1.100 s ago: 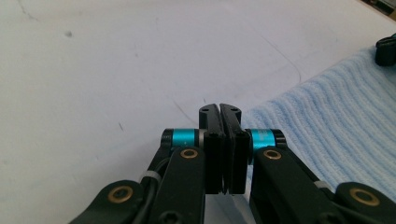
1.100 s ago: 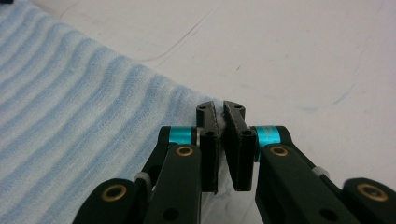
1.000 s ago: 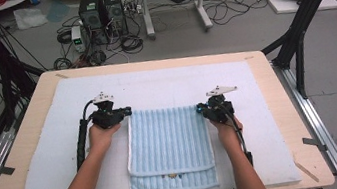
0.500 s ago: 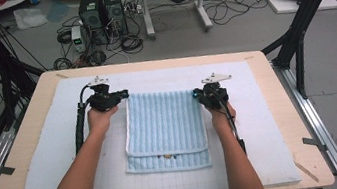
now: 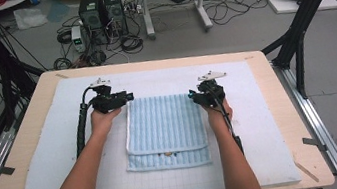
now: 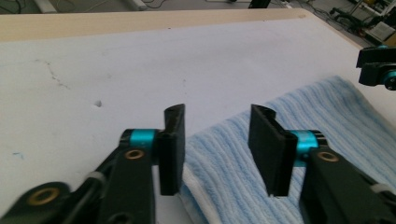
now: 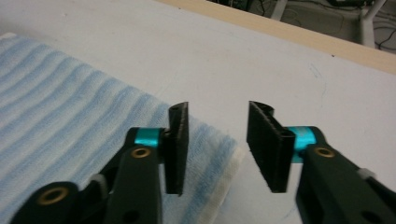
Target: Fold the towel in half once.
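On the white mat (image 5: 45,163), each hand-held gripper, left (image 5: 124,99) and right (image 5: 196,96), has just released the folded blue towel (image 5: 167,130).

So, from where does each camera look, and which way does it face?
High view: above the person's side, looking forward and down at the folded blue towel; both forearms show, with the left gripper and right gripper.
Left gripper view: along its own open jaws, over the towel's corner.
Right gripper view: along its open jaws, over the other far corner.
All share the towel.

Light blue towel (image 5: 166,130) with paler lengthwise stripes and white edging, on a white mat (image 5: 262,126). Around the mat, pale wooden table (image 5: 27,141). Black grippers with turquoise collars.
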